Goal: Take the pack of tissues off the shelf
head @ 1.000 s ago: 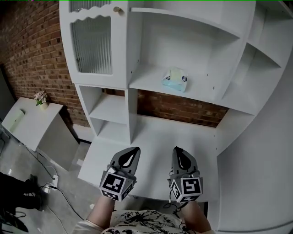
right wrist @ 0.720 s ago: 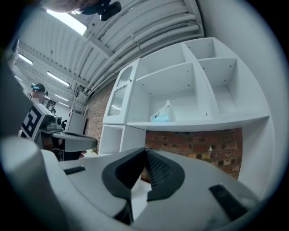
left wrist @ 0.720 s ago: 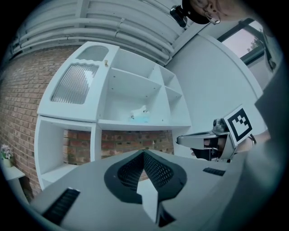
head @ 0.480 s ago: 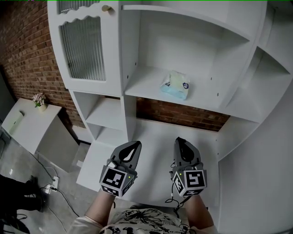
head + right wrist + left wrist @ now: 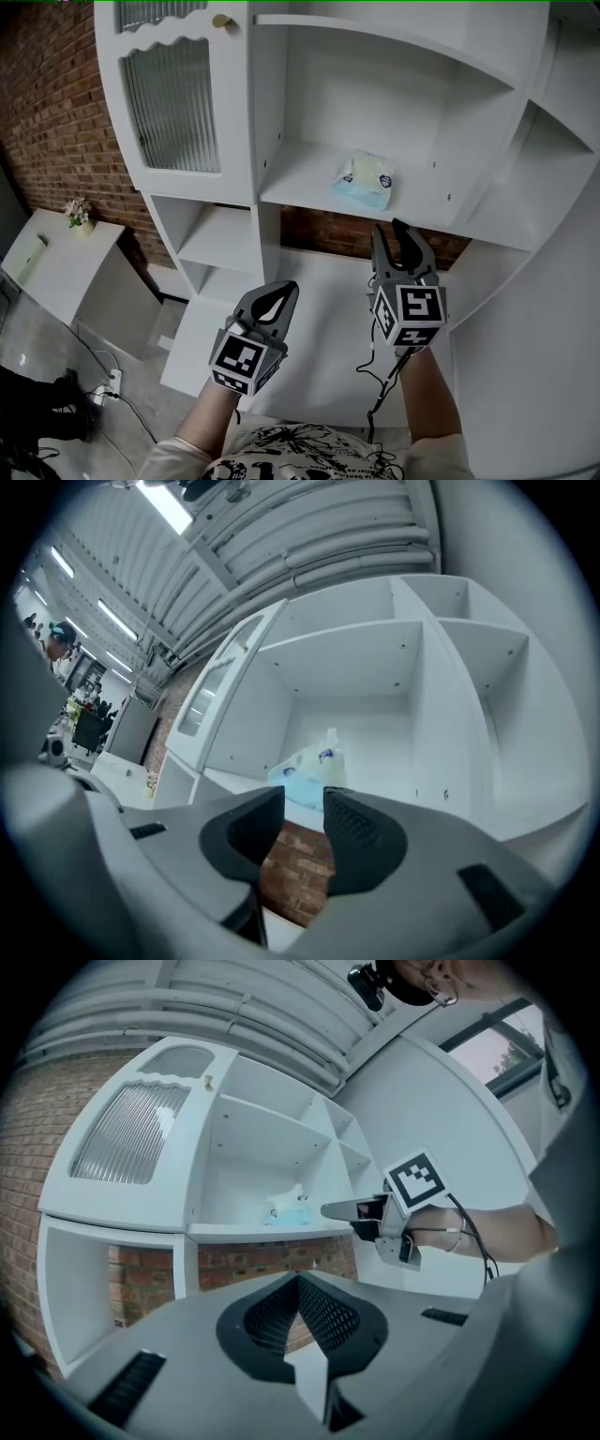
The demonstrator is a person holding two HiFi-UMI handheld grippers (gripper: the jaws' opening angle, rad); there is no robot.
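Note:
The pack of tissues (image 5: 366, 180), pale blue with a white top, lies on the middle shelf (image 5: 300, 183) of a white shelf unit. My right gripper (image 5: 399, 231) is raised just below and in front of that shelf, right of the pack. Its jaws are opening and nothing is between them. In the right gripper view the pack (image 5: 307, 769) shows beyond the gap of the right gripper (image 5: 304, 797). My left gripper (image 5: 281, 294) hangs lower over the counter, shut and empty. The left gripper view shows the left gripper (image 5: 298, 1281), the pack (image 5: 286, 1211) and the right gripper (image 5: 336, 1211).
A ribbed glass cabinet door (image 5: 169, 103) stands left of the shelf. Below is a white counter (image 5: 319, 309) with a brick back wall (image 5: 356, 230). A side table (image 5: 56, 262) with a small flower pot (image 5: 77, 212) stands at the left; cables (image 5: 112, 384) lie on the floor.
My right gripper has risen from the counter toward the tissue shelf and its jaws have parted. The left gripper has stayed low and shut.

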